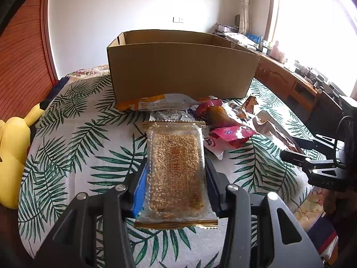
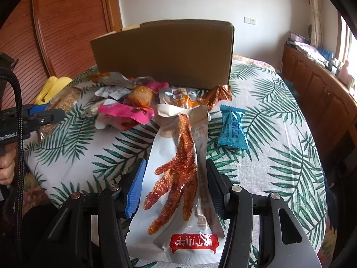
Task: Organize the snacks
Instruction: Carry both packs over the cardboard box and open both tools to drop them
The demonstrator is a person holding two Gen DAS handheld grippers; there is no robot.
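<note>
1. My left gripper (image 1: pixel 176 178), lower centre of the left wrist view: clamped on a clear packet of sesame candy (image 1: pixel 175 172), one pad on each long side. The packet is lifted clear of the leaf-print cloth (image 1: pixel 84 147).
2. My right gripper (image 2: pixel 176 185), lower centre of the right wrist view: fingers pressed against both sides of a white chicken foot packet (image 2: pixel 178 178), which runs lengthwise between them.
3. Cardboard box (image 1: pixel 178 71), upper centre of both views: open top, standing on the cloth behind the snacks.
4. Loose snack pile (image 1: pixel 214 120), centre, just in front of the box: pink, orange and silvery wrappers overlapping.
5. Blue packet (image 2: pixel 233 126), right of centre in the right wrist view: lying alone on the cloth, apart from the pile.
6. Yellow plush toy (image 1: pixel 13 151), left edge.
</note>
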